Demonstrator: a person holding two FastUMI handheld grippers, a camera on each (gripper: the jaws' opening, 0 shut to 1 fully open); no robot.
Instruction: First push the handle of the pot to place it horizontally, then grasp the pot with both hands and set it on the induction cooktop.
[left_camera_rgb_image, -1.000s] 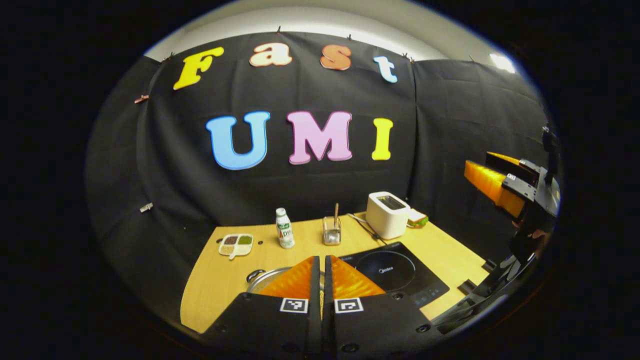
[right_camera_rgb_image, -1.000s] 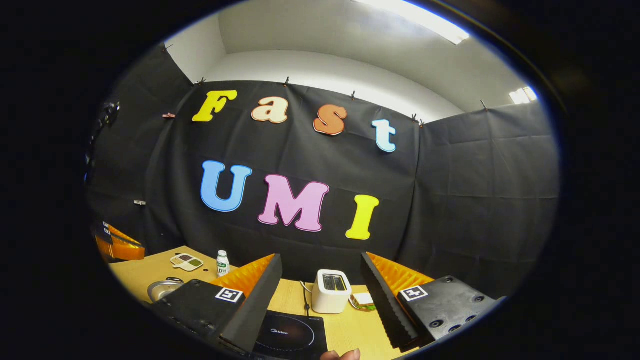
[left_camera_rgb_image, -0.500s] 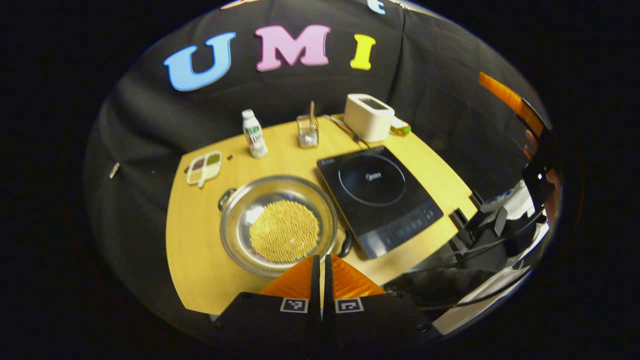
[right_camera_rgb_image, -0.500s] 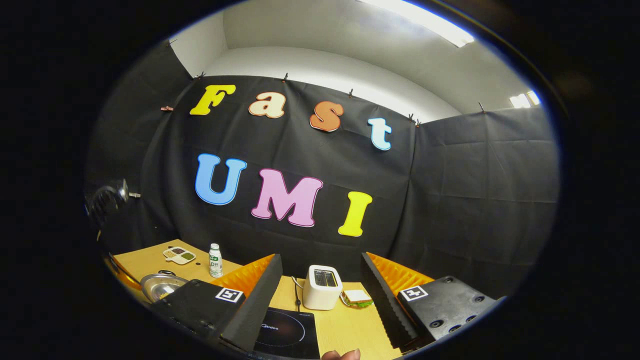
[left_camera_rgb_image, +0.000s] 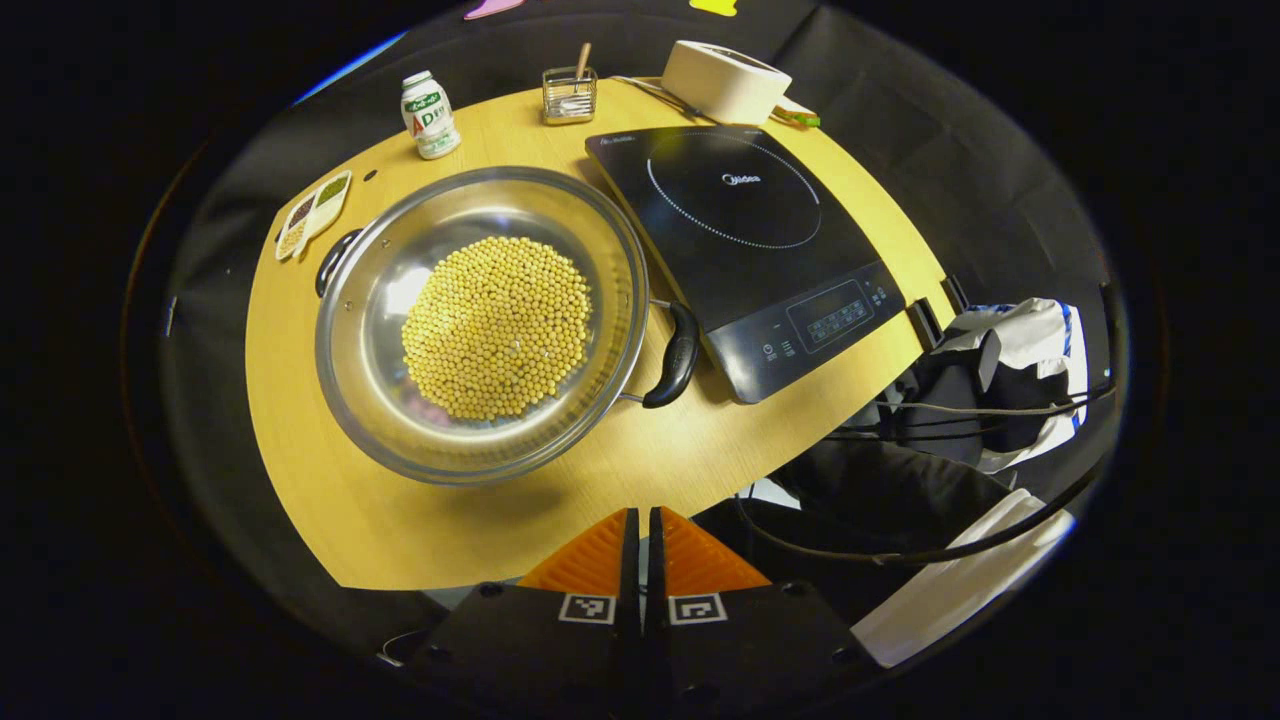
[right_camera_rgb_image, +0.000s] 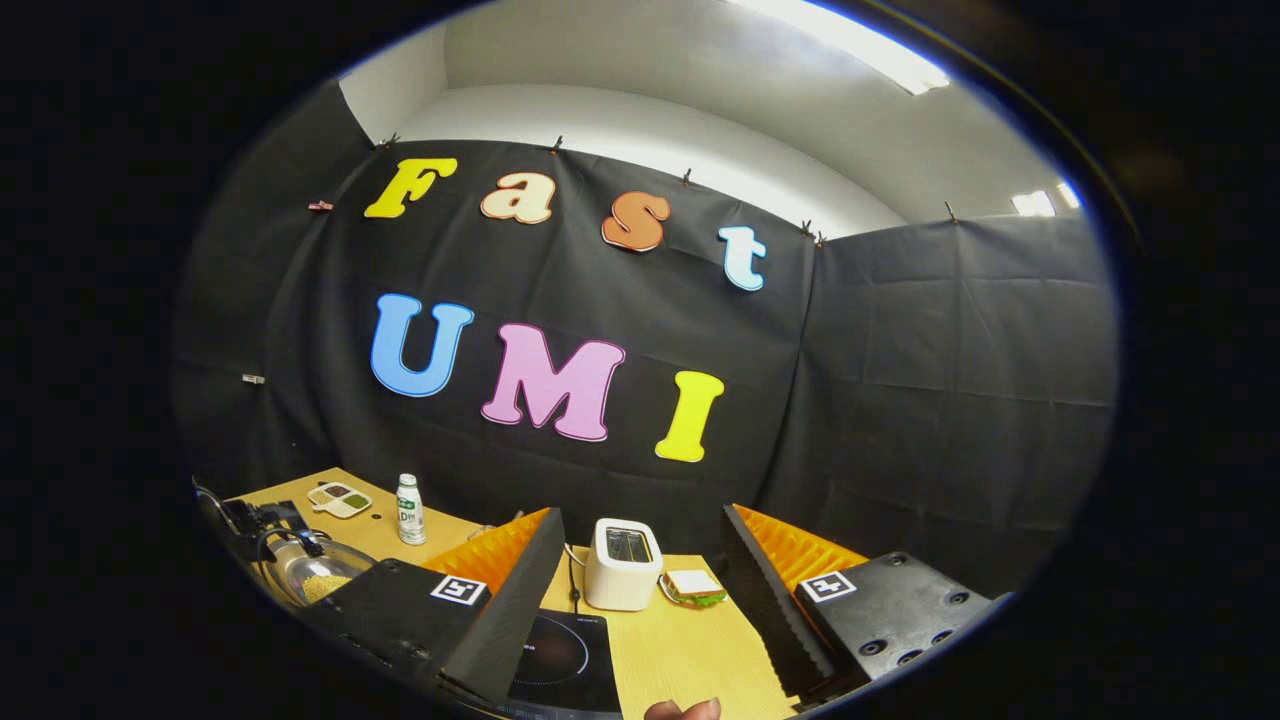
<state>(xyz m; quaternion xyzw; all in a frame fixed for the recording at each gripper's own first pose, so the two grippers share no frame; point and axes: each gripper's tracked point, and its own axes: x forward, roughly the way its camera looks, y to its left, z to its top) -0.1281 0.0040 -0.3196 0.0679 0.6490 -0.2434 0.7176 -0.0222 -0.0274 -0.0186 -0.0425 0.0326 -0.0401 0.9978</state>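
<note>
Seen from above in the left gripper view, the left gripper (left_camera_rgb_image: 640, 530) hangs over the near edge of a wooden table (left_camera_rgb_image: 330, 500), its two orange fingers pressed together with nothing between them. Ahead of it and a little to its left sits the pot (left_camera_rgb_image: 480, 320), a wide shallow steel pan holding a heap of yellow beans (left_camera_rgb_image: 497, 325). One black handle (left_camera_rgb_image: 677, 355) sticks out on the pot's right side, almost touching the near corner of the induction cooktop (left_camera_rgb_image: 745, 250); a second black handle (left_camera_rgb_image: 333, 262) shows on the pot's far left rim. The cooktop lies just beside the pot, ahead and to the right of the gripper, with nothing on its glass. Farther ahead stand a small bottle (left_camera_rgb_image: 430, 100), a clear holder with a stick in it (left_camera_rgb_image: 570, 90) and a white toaster (left_camera_rgb_image: 725, 80). A divided dish (left_camera_rgb_image: 312, 212) lies beyond the pot to the left.

In the right gripper view, the right gripper (right_camera_rgb_image: 640, 580) is held level, its fingers spread wide and holding nothing. Between them, well ahead, stands the toaster (right_camera_rgb_image: 622, 563), with a sandwich on a plate (right_camera_rgb_image: 692, 586) just to its right. The cooktop (right_camera_rgb_image: 560, 660) lies below and slightly left. The pot (right_camera_rgb_image: 310, 575) shows far to the left, partly behind the gripper's left finger.
</note>
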